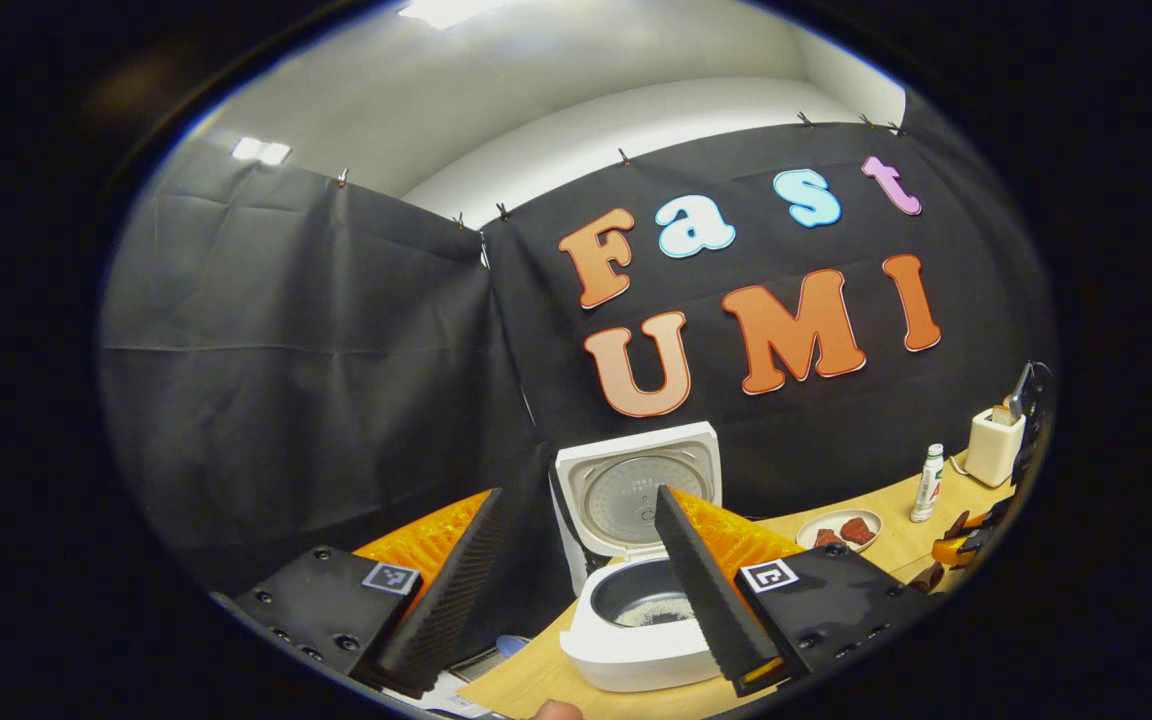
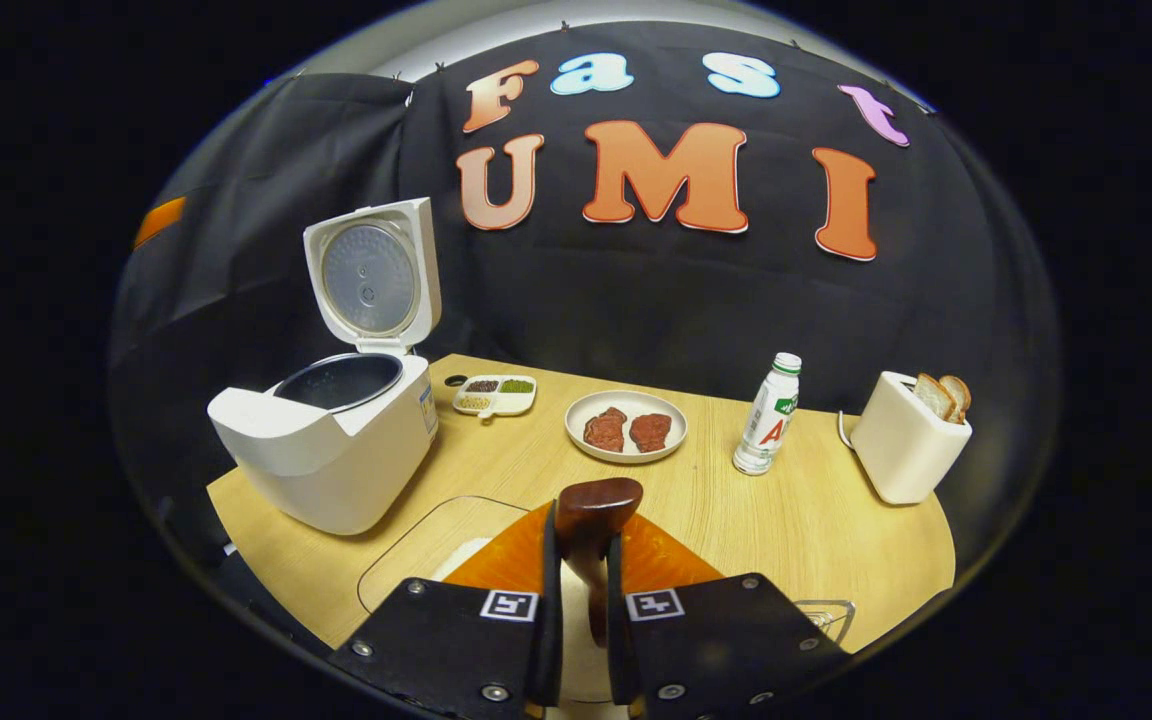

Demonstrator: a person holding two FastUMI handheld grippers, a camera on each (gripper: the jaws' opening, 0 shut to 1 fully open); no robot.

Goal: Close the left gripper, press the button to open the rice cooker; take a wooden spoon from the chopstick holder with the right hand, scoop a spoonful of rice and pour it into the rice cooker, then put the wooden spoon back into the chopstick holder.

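one wooden spoon [image 2: 591, 520], one rice cooker [image 2: 336, 440]

The right hand-held gripper [image 2: 584, 600] hides the wooden spoon's [image 2: 596, 512] handle; the left finger [image 1: 706, 590] covers part of the rice cooker's [image 1: 636, 640] pot

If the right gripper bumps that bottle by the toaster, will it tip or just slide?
The bottle is tall and narrow on a small base, so a high nudge would probably tip it. Its round body would likely roll across the smooth wooden table. It looks like light plastic, so it should give little resistance.
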